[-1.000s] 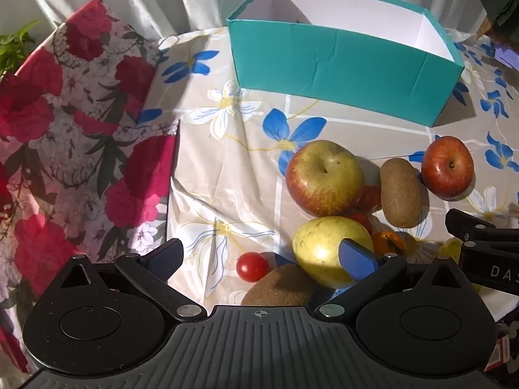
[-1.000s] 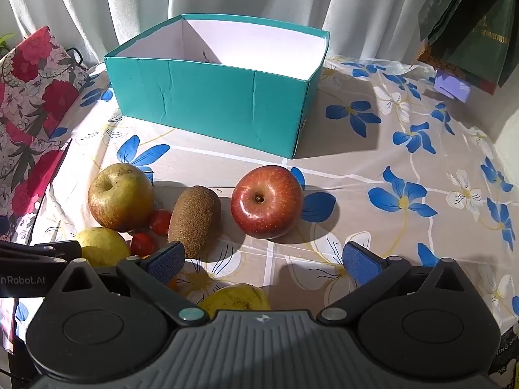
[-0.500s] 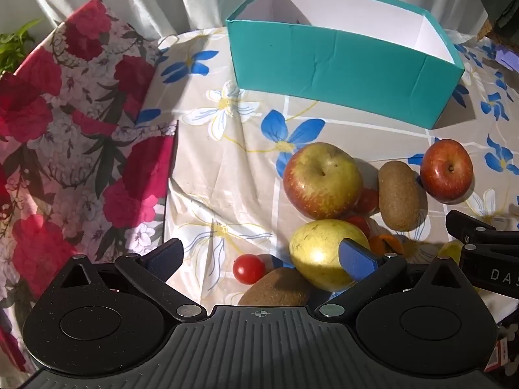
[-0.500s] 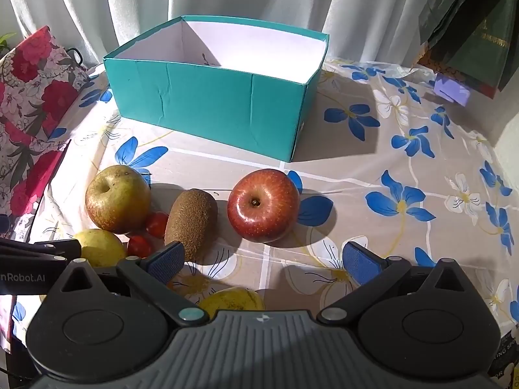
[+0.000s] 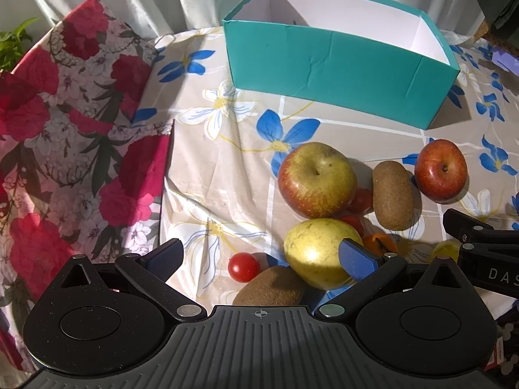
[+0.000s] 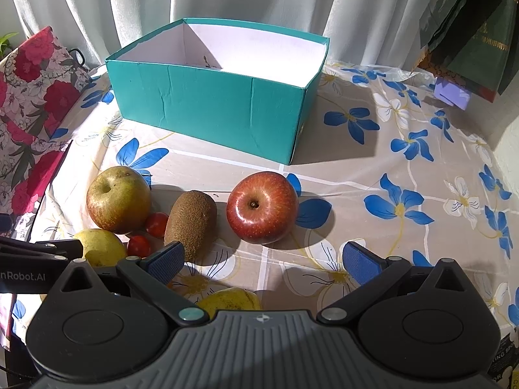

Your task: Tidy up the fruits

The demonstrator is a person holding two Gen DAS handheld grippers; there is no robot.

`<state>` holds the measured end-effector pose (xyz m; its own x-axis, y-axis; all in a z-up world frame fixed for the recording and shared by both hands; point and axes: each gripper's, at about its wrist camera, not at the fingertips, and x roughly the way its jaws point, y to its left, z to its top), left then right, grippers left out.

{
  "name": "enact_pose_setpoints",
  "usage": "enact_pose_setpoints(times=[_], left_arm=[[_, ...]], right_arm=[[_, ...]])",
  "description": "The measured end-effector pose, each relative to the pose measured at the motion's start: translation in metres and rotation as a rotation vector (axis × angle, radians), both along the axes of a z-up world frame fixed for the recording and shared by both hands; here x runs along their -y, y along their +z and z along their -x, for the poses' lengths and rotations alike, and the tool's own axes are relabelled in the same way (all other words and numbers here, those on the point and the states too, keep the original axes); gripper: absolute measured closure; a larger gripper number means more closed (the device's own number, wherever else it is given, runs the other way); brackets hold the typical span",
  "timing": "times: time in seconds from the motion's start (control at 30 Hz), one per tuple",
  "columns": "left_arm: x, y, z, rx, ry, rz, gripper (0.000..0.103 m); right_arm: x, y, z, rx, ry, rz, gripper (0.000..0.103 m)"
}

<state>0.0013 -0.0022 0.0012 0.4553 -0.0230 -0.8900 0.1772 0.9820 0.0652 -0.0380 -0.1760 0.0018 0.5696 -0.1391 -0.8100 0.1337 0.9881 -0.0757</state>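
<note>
A teal open box (image 5: 337, 61) (image 6: 211, 103) stands at the back of the flowered tablecloth, empty inside. In front lie a yellow-red apple (image 5: 316, 180) (image 6: 118, 199), a red apple (image 5: 440, 170) (image 6: 262, 206), a kiwi (image 5: 392, 199) (image 6: 191, 218), a yellow pear (image 5: 319, 251) (image 6: 100, 249), a second kiwi (image 5: 269, 287), cherry tomatoes (image 5: 243, 266) (image 6: 156, 224) and a small orange fruit (image 5: 379, 241). My left gripper (image 5: 261, 256) is open above the near kiwi and tomato. My right gripper (image 6: 264, 259) is open, just short of the red apple. Another yellow fruit (image 6: 230, 298) lies under it.
A red floral cushion (image 5: 65, 136) lies at the left table edge. Grey curtains hang behind the box. Dark green bags (image 6: 470, 22) and a small lilac object (image 6: 452, 94) sit at the back right. The right gripper's side shows in the left wrist view (image 5: 480, 243).
Both grippers have eased slightly forward and left; the fruits sit a little lower and nearer in both views. Jaws stay open. Nothing was picked up.
</note>
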Motion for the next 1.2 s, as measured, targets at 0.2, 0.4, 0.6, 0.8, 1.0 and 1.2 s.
enact_pose_setpoints(times=[0.2, 0.4, 0.6, 0.8, 1.0, 1.2], left_arm=[[-0.0008, 0.0023, -0.0009, 0.001, 0.013, 0.005, 0.000], [0.0015, 0.0012, -0.0019, -0.004, 0.012, 0.000, 0.000], [0.0014, 0.0001, -0.0026, -0.007, 0.011, 0.001, 0.000], [0.0022, -0.0007, -0.0028, -0.010, 0.008, 0.000, 0.000], [0.0017, -0.0014, -0.0025, -0.014, 0.009, 0.005, 0.000], [0.0004, -0.0023, -0.0018, -0.014, 0.010, 0.012, 0.000]], right_arm=[[-0.0006, 0.0013, 0.0005, 0.004, 0.011, 0.004, 0.000], [-0.0011, 0.0013, -0.0001, 0.005, 0.020, 0.007, 0.000], [-0.0017, 0.0012, -0.0006, 0.007, 0.027, 0.007, 0.000], [0.0002, 0.0014, -0.0012, 0.012, 0.026, 0.002, 0.000], [0.0000, 0.0008, -0.0008, 0.015, 0.033, -0.002, 0.000], [0.0005, 0.0009, -0.0006, 0.018, 0.037, 0.000, 0.000]])
